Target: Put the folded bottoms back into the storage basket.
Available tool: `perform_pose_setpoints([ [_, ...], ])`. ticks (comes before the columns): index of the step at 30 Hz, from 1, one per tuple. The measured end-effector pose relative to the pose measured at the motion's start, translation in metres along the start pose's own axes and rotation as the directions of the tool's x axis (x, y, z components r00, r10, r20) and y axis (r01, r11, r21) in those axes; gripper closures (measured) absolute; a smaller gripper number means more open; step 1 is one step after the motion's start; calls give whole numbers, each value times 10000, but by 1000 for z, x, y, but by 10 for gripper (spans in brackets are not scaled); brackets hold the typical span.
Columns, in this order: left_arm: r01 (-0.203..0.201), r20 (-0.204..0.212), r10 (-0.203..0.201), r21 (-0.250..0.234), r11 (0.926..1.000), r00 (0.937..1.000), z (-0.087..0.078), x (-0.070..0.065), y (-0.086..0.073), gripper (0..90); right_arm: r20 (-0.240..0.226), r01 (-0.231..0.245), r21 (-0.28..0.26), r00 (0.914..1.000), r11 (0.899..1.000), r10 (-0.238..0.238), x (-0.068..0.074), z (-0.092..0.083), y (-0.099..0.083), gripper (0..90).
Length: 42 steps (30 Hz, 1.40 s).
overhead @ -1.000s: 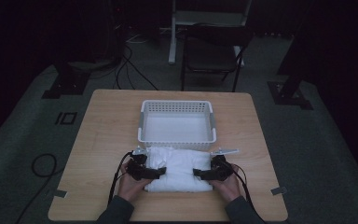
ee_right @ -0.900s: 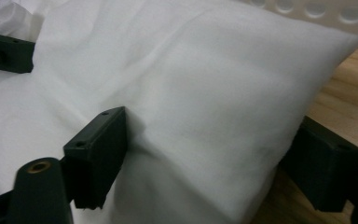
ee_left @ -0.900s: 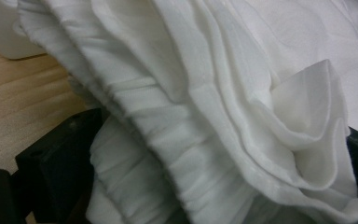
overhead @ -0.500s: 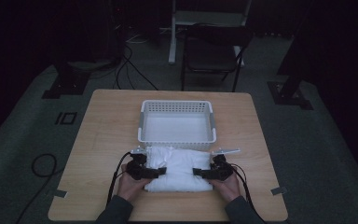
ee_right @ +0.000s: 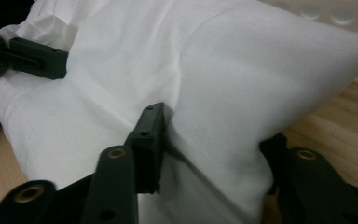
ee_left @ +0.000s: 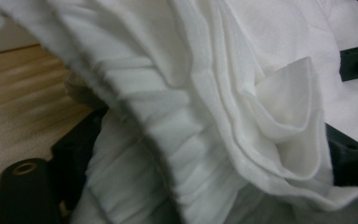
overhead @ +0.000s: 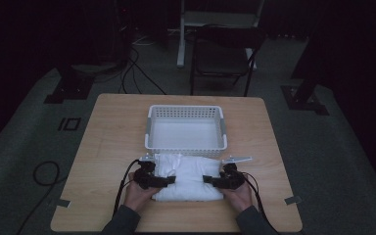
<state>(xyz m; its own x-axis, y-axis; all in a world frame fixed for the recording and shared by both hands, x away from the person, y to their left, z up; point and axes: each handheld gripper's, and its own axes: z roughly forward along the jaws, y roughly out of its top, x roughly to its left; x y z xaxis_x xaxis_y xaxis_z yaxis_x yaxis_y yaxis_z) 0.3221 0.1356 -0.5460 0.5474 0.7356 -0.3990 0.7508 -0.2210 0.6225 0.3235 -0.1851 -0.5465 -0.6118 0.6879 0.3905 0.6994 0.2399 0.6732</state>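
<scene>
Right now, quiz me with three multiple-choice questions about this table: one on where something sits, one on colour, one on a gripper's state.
1. Where is the basket relative to the folded cloth?
A. beyond it
B. on top of it
C. left of it

2. What colour is the cloth?
A. blue
B. white
C. red

3. What is the right gripper doing?
A. lying alone on the table
B. hanging open above the basket
C. pinching the cloth

Answers: 1 A, the high view shows the basket at the cloth's far edge. 2 B, white in all views. 3 C, its jaws, just closing, dent the cloth.
</scene>
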Motion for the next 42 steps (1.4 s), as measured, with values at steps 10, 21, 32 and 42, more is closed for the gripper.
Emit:
perform_pose_setpoints([
  [10, -395, -154, 389, -465, 9981, 9991, -9, -11, -3, 469, 407, 461, -499, 9982, 9977, -441, 10, -4, -2, 696],
  [21, -740, -495, 693, -994, 9923, 9964, -19, -21, -3, 534, 527, 961, -1026, 9945, 9901, -910, 19, -16, -1, 709],
  [32, -957, -631, 879, -1337, 9864, 9941, -31, -31, -1, 534, 636, 1267, -1349, 9908, 9827, -1190, 27, -25, 0, 709],
  [42, -1336, -794, 1212, -1762, 9752, 9894, -49, -46, 3, 534, 604, 1417, -1768, 9893, 9740, -1329, 35, -38, 3, 709],
])
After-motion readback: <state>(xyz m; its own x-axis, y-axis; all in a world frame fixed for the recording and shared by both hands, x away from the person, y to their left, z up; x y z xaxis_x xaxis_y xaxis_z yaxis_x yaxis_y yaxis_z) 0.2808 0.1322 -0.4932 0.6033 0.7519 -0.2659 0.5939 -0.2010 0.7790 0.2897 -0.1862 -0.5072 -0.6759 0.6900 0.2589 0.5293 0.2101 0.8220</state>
